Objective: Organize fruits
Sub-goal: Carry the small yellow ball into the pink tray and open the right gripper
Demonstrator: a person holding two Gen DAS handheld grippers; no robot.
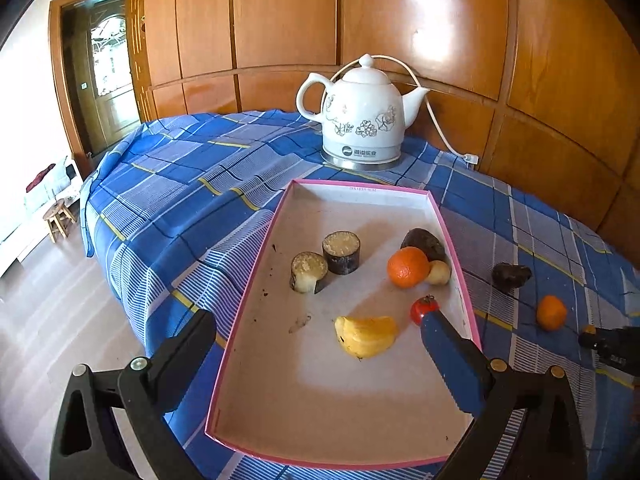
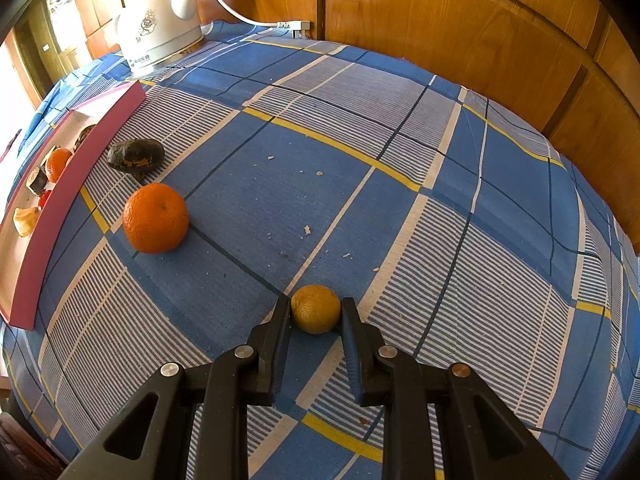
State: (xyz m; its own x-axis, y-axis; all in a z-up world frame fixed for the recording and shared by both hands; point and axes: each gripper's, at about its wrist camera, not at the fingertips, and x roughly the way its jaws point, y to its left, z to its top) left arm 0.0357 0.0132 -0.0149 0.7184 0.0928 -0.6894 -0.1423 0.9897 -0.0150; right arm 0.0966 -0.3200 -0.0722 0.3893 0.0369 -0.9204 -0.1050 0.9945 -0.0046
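Note:
A pink-rimmed white box [image 1: 456, 256] lies on the blue plaid cloth and holds an orange [image 1: 407, 267], a small tomato [image 1: 423, 309], a yellow fruit piece [image 1: 366, 336], two cut dark-skinned stubs [image 1: 341, 252] and a dark fruit [image 1: 425, 242]. My left gripper [image 1: 316, 332] is open and empty above the box's near half. My right gripper [image 2: 316, 310] has its fingers closed against a small yellow-orange fruit [image 2: 316, 309] resting on the cloth. A larger orange [image 2: 155, 218] and a dark fruit [image 2: 136, 155] lie on the cloth beside the box [image 2: 60, 204].
A white ceramic kettle [image 1: 360, 116] stands behind the box, with its cord [image 1: 436, 120] running to a plug at the wooden wall. The table edge drops to the floor at the left. Crumbs dot the cloth.

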